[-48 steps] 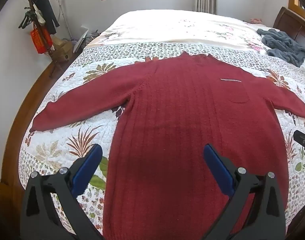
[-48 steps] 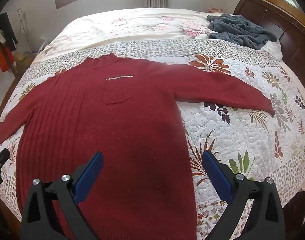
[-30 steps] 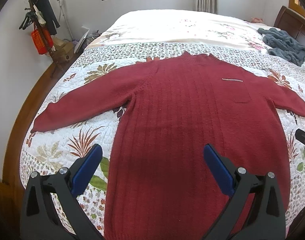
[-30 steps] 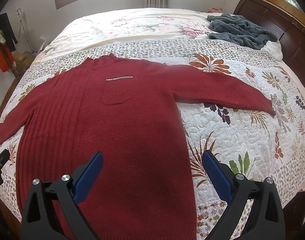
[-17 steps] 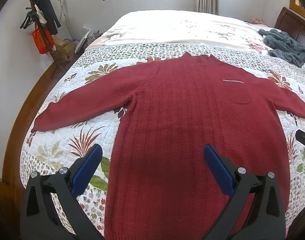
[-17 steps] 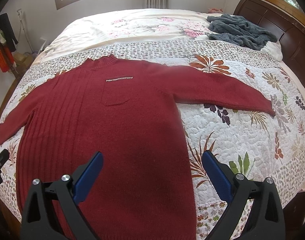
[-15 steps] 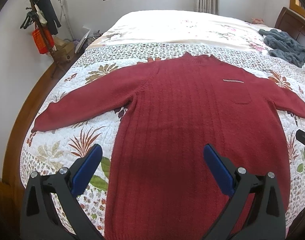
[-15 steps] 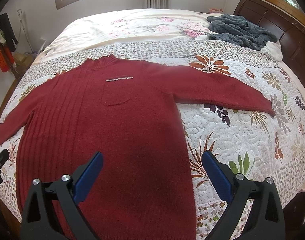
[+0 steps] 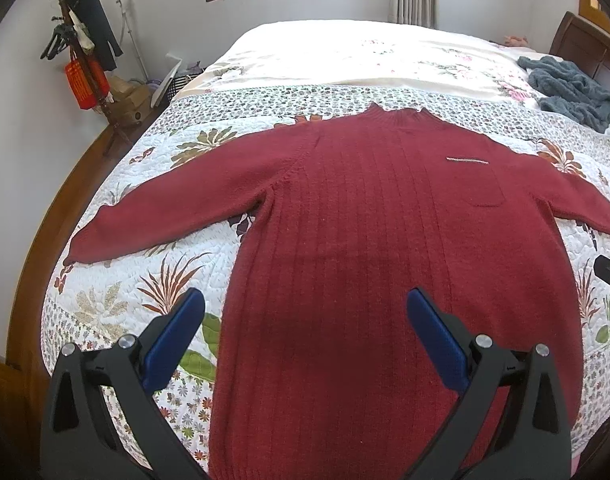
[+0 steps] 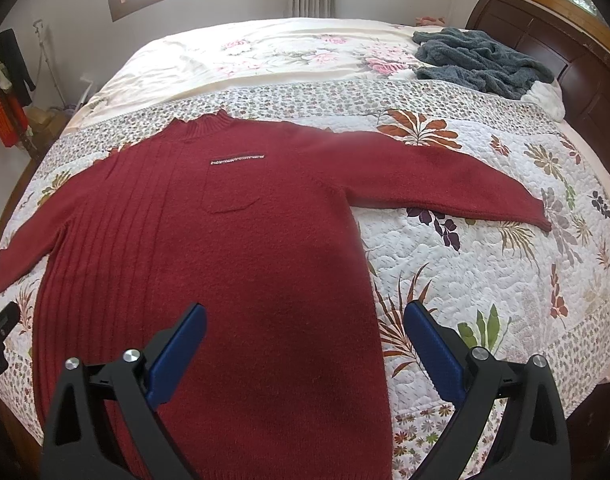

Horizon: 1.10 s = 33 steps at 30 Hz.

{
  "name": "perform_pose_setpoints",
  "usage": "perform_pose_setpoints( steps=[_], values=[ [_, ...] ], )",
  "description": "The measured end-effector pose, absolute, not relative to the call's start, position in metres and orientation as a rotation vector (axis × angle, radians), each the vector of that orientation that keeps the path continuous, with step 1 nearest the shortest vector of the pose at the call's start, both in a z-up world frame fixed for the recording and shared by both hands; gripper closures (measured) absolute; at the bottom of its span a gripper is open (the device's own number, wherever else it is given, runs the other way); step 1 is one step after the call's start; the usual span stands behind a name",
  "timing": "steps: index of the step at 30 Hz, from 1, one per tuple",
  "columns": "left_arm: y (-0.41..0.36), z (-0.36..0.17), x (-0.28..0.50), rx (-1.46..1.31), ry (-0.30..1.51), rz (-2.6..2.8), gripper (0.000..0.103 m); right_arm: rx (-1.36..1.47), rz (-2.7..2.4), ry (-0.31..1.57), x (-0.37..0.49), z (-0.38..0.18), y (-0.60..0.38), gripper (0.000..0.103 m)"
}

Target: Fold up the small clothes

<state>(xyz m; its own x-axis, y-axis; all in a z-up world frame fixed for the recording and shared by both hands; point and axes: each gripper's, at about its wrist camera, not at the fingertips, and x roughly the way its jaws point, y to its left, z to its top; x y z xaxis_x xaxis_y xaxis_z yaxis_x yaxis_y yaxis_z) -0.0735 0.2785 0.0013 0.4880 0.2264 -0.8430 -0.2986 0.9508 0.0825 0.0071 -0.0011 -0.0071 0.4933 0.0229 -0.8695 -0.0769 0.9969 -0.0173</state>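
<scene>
The dark red ribbed knit sweater (image 9: 385, 248) lies flat and face up on the floral quilted bed (image 9: 145, 280), sleeves spread toward nine and three o'clock, collar at twelve. The left gripper (image 9: 305, 320) hovers over the hem's left side, jaws wide apart and empty; the right gripper (image 10: 305, 328) hovers over the right side, equally spread. Likely risk: the thick knit may bunch, or a pinch may catch the quilt beneath, dragging the fold askew. Only the left view shows the wooden coat stand (image 9: 85, 64) and left cuff clearly; only the right shows the right cuff and the whole crumpled grey blanket (image 10: 481, 60).
</scene>
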Motion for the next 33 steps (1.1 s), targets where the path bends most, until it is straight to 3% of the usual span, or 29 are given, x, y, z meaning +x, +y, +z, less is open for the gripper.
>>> perform_pose_setpoints(
  steps=[7,21,25,30,33],
  values=[
    [0.270,-0.012,-0.053,-0.062,0.995,0.255,0.003,0.001,0.067,1.055,0.021,-0.021,-0.031,0.004],
    [0.209,-0.018,0.085,-0.081,0.997,0.147,0.003,0.354,-0.239,1.191,0.156,-0.070,-0.283,0.004],
    [0.191,-0.019,0.112,-0.075,0.991,0.148,0.003,0.408,-0.283,1.285,0.183,-0.108,-0.319,0.012],
    [0.180,-0.027,0.127,-0.062,1.014,0.145,0.003,0.576,-0.277,1.271,0.198,-0.132,-0.353,0.013],
    [0.181,-0.032,0.128,-0.047,1.023,0.156,0.003,0.586,-0.290,1.226,0.203,-0.128,-0.361,0.028]
  ],
)
